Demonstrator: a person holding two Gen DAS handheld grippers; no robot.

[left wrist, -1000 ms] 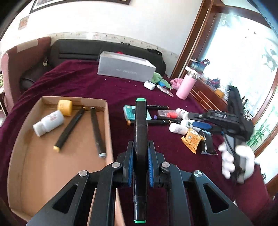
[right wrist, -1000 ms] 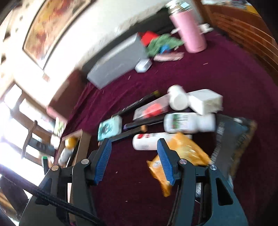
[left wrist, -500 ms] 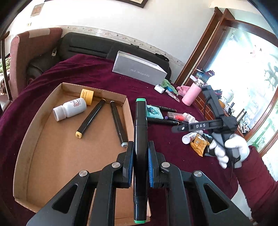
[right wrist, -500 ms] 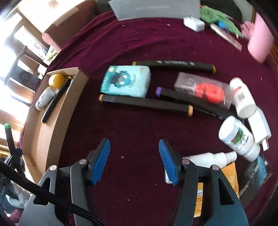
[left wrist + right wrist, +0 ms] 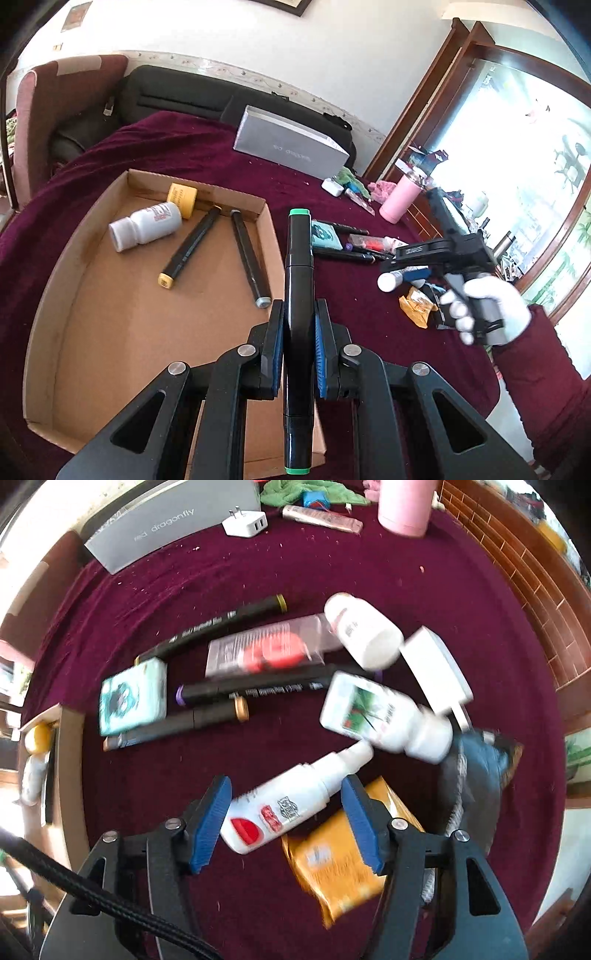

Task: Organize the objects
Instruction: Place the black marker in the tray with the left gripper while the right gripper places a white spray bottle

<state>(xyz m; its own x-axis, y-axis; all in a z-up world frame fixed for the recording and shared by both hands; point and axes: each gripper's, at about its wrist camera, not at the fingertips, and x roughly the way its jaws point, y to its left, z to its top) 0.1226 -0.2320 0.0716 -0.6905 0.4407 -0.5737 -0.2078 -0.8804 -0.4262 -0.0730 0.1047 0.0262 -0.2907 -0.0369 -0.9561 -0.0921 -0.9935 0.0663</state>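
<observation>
We've got the right hand-held gripper [image 5: 286, 821] opening, pads clear, over the spray bottle [image 5: 295, 801], whose long axis runs diagonal across the gap. Needs wrist roll imo. Left hand-held gripper [image 5: 298, 345] clamps green-capped marker [image 5: 298, 295].

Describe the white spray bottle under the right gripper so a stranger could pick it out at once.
On the maroon cloth, right of the cardboard tray, lies a cluster of markers and bottles. The white spray bottle lies on its side at the near edge, between the opening jaws of the right gripper, untouched. Unlike the squat pill bottles, it is slim, with a narrow nozzle and red markings.
</observation>
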